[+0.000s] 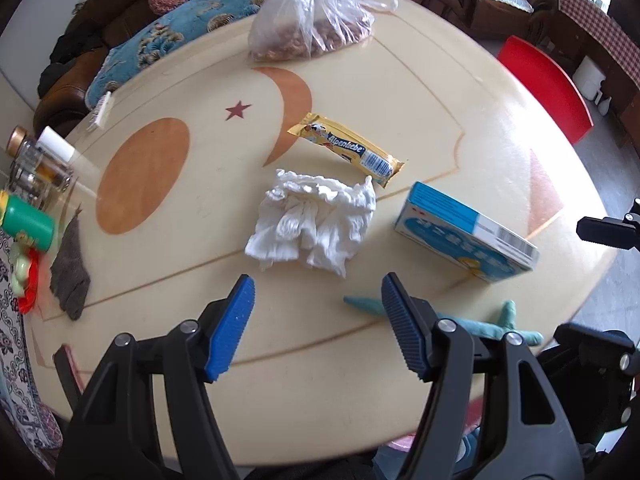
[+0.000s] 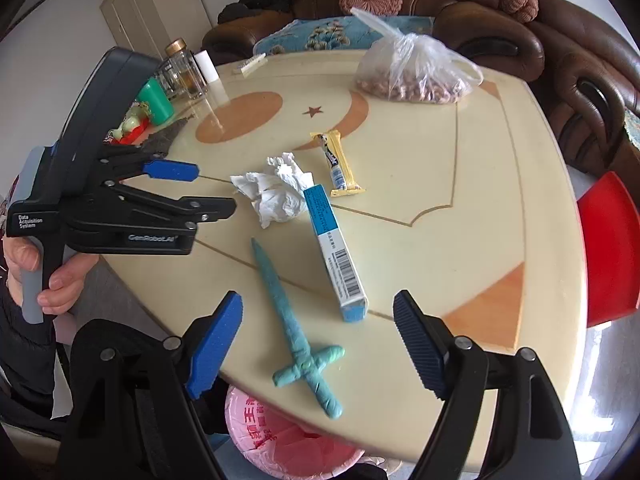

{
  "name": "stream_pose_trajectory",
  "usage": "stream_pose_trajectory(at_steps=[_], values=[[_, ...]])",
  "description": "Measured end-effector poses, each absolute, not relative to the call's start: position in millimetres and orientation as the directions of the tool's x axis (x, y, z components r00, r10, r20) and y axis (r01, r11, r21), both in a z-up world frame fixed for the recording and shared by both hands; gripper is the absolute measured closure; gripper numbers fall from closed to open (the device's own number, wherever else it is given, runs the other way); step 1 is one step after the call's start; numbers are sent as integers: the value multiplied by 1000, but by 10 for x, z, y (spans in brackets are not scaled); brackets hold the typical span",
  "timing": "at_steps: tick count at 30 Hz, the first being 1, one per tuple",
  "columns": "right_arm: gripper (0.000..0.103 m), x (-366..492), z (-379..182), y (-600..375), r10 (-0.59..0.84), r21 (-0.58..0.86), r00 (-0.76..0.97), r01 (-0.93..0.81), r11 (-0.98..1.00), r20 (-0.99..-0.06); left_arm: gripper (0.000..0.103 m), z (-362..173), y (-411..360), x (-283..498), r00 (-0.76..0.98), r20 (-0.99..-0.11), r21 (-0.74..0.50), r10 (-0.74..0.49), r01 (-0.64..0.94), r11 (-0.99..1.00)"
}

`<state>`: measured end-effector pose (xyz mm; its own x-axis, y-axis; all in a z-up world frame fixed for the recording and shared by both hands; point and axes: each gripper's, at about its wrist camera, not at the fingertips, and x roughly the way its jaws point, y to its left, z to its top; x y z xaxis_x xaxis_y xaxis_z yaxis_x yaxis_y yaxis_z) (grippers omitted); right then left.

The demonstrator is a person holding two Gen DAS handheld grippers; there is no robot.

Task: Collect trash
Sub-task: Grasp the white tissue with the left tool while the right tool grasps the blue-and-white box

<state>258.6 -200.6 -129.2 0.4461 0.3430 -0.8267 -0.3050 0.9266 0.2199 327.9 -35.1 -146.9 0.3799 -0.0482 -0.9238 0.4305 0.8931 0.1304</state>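
A crumpled white tissue point(image 1: 312, 224) lies mid-table, also in the right wrist view point(image 2: 276, 192). Beyond it lies a yellow candy wrapper point(image 1: 352, 150) point(image 2: 338, 164). A blue-and-white carton point(image 1: 466, 234) point(image 2: 336, 252) lies to the right. My left gripper point(image 1: 318, 296) is open and empty, just short of the tissue; it also shows from the side in the right wrist view point(image 2: 216, 190). My right gripper point(image 2: 318, 316) is open and empty over the near table edge. A pink-lined trash bin point(image 2: 280, 436) stands below that edge.
A teal clay sword point(image 2: 304, 336) lies near the front edge. A plastic bag of nuts point(image 1: 308, 20) sits at the far side. Jars point(image 1: 36, 164), a green cup point(image 1: 28, 220) and a grey cloth point(image 1: 70, 272) crowd the left edge. A red stool point(image 1: 548, 88) stands right; a brown sofa point(image 2: 520, 32) behind.
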Motion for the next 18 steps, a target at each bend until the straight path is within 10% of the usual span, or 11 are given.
stream_pose_trajectory(at_steps=[18], values=[[27,3069,-1735,-1945,378,256,376,-335,907,-846,38,-2000,-550,3813,288,-956,95,-56,484,870]])
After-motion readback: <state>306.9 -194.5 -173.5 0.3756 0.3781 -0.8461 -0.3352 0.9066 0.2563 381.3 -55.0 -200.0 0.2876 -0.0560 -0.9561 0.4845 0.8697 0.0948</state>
